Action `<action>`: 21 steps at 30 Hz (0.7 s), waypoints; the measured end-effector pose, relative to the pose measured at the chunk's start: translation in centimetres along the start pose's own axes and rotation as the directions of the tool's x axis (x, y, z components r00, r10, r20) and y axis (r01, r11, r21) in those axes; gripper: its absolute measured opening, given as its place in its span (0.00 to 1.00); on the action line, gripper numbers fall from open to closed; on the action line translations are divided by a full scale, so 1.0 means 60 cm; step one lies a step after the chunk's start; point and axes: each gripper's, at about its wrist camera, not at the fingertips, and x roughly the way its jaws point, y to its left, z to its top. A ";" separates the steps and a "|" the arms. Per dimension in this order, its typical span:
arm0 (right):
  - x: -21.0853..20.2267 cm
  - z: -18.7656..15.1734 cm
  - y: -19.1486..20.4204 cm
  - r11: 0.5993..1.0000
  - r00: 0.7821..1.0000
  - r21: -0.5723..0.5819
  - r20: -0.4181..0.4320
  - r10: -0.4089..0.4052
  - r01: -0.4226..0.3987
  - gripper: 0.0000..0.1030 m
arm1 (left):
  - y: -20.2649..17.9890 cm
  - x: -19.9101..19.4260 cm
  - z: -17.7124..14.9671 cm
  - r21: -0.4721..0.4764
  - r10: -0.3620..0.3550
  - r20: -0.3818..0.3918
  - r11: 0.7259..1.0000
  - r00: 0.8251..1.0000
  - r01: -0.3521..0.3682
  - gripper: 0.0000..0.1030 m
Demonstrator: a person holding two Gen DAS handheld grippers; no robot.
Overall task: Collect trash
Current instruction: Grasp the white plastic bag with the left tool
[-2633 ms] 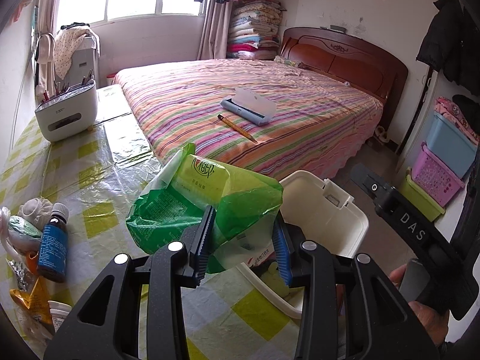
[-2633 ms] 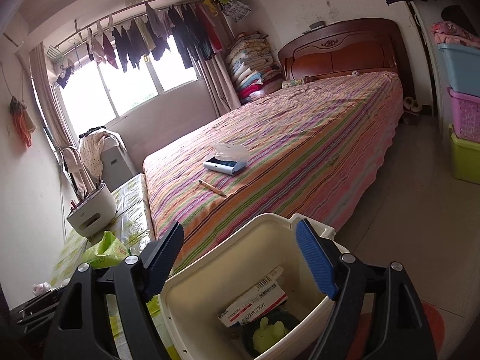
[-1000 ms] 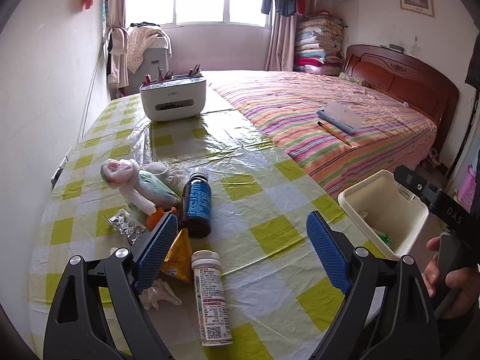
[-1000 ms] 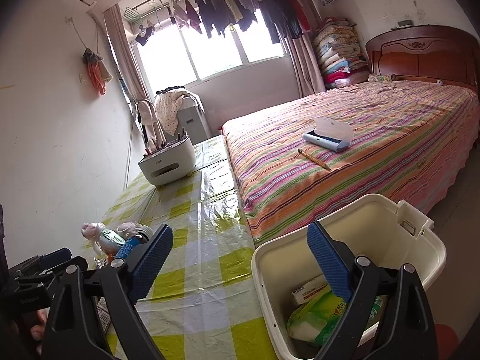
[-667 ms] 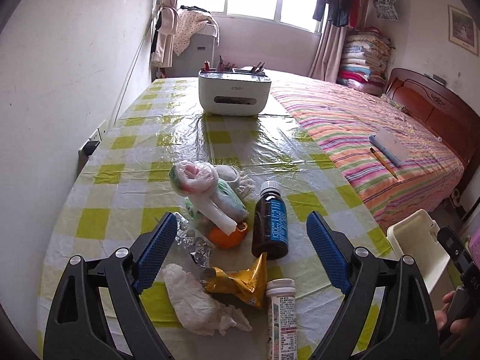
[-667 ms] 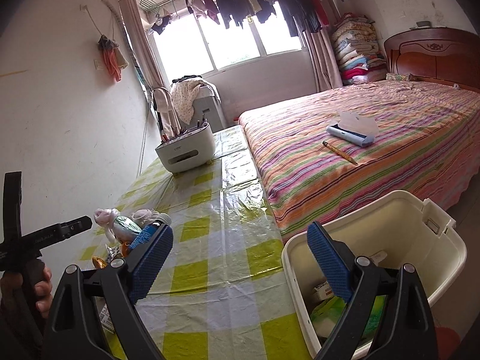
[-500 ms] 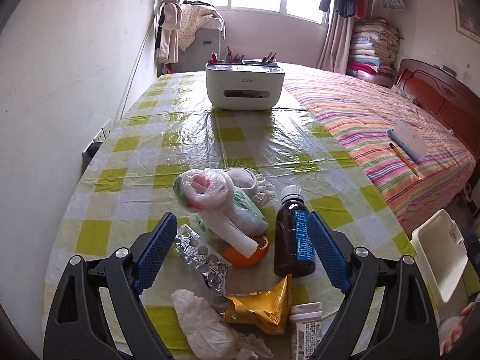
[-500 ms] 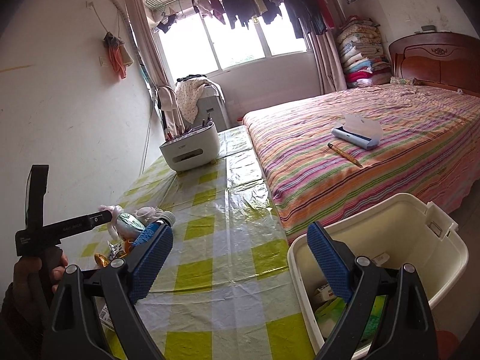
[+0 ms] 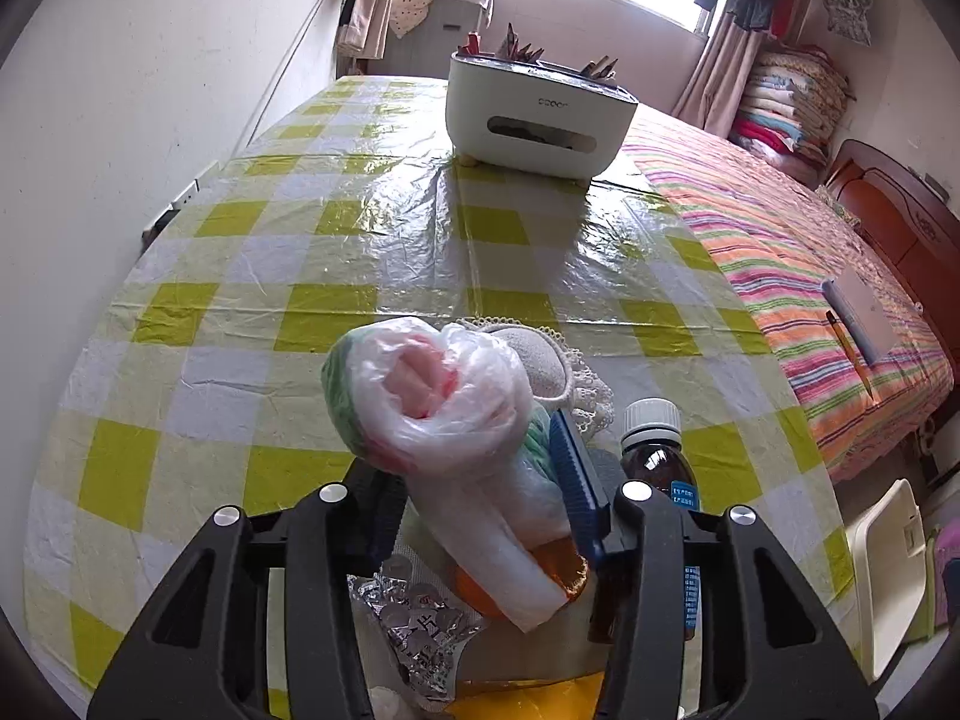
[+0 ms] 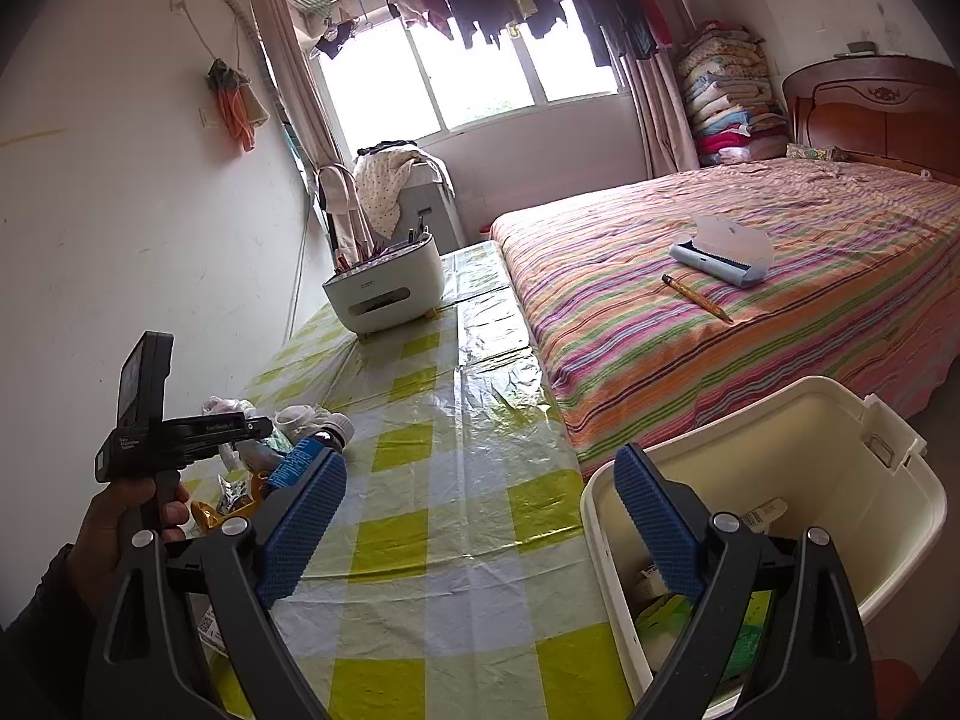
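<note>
A rolled clear plastic bag bundle (image 9: 444, 396) with pink and green inside lies on the yellow-checked table (image 9: 372, 240). My left gripper (image 9: 474, 468) is closing on it: the right blue pad (image 9: 570, 468) is against its green side, the left pad is hidden behind the bag. Around it lie a brown bottle (image 9: 660, 468), a foil blister pack (image 9: 420, 612), an orange piece (image 9: 480, 594) and a yellow wrapper (image 9: 540, 696). The cream bin (image 10: 840, 480) stands off the table's edge with packaging inside. My right gripper (image 10: 480, 480) is open above the bin's near rim, holding nothing.
A white organiser box (image 9: 540, 114) with pens stands at the far end of the table. A wall runs along the table's left side. The striped bed (image 10: 780, 300) on the right carries a blue case (image 10: 720, 258) and a pencil (image 10: 696, 297).
My left gripper has moved forward and down over the pile, and its jaws have come in from wide open onto the plastic bag bundle. The right gripper has hardly moved and stays open.
</note>
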 end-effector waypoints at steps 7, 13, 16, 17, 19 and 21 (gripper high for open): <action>0.003 -0.004 0.015 1.000 1.000 -0.027 -0.003 0.010 -0.010 0.86 | 0.006 -0.024 -0.004 -0.025 -0.001 0.052 1.000 0.999 0.003 0.32; 0.011 -0.009 0.037 0.998 1.000 -0.063 -0.018 0.012 -0.013 0.86 | 0.004 -0.079 -0.010 -0.012 -0.021 0.141 1.000 0.990 0.023 0.32; 0.018 -0.014 0.048 0.997 0.999 -0.074 -0.037 0.020 -0.023 0.86 | 0.005 -0.107 -0.013 -0.010 -0.032 0.182 0.999 0.983 0.035 0.32; 0.022 -0.015 0.053 0.997 0.999 -0.077 -0.045 0.023 -0.027 0.86 | 0.007 -0.114 -0.014 -0.011 -0.039 0.191 0.999 0.981 0.042 0.32; 0.032 -0.015 0.065 0.996 0.997 -0.084 -0.063 0.032 -0.037 0.86 | 0.011 -0.127 -0.016 -0.011 -0.047 0.208 0.999 0.977 0.051 0.32; 0.044 -0.015 0.081 0.994 0.996 -0.096 -0.081 0.034 -0.042 0.86 | 0.015 -0.137 -0.017 -0.009 -0.045 0.222 0.999 0.974 0.048 0.32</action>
